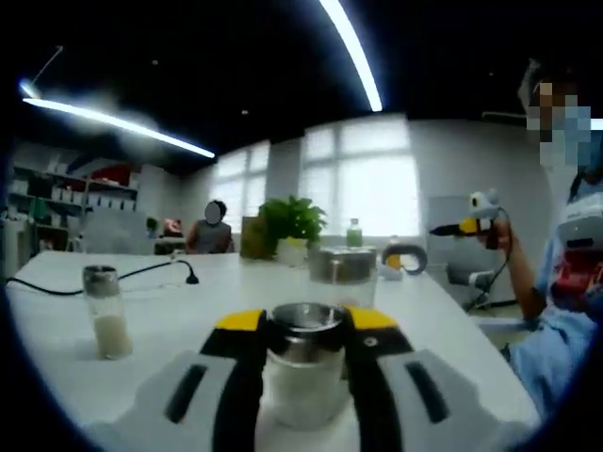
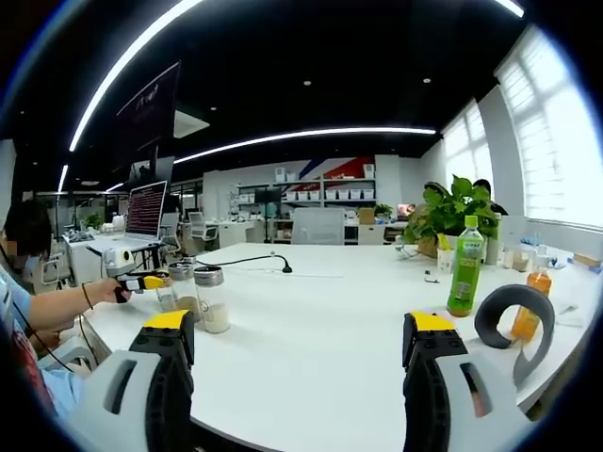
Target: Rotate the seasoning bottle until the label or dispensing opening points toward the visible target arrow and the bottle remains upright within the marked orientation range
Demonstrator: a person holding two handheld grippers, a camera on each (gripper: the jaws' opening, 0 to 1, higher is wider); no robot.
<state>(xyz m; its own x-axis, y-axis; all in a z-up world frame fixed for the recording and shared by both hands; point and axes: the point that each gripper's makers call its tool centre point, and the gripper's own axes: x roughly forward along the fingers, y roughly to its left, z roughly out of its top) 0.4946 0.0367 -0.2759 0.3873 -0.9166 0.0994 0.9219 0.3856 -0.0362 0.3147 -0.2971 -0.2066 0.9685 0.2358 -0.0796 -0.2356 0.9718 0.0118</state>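
The white table [image 1: 188, 311] carries everything. In the left gripper view, the left hand-held gripper [image 1: 303, 353] points level across it, its jaws closed against the sides of an upright seasoning bottle [image 1: 303, 363] with a metal cap; the bottle's label and lower part are hidden. A second shaker [image 1: 105, 322] stands apart. The right hand-held gripper [image 2: 300, 353] hovers wide open over bare table, holding nothing, and its view adds a green bottle [image 2: 465, 266].

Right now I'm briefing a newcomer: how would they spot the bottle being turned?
On the white table, two metal-capped glass seasoning bottles stand. The seasoning bottle is the nearer one, clamped between the left gripper; its twin, the second bottle, stands free.
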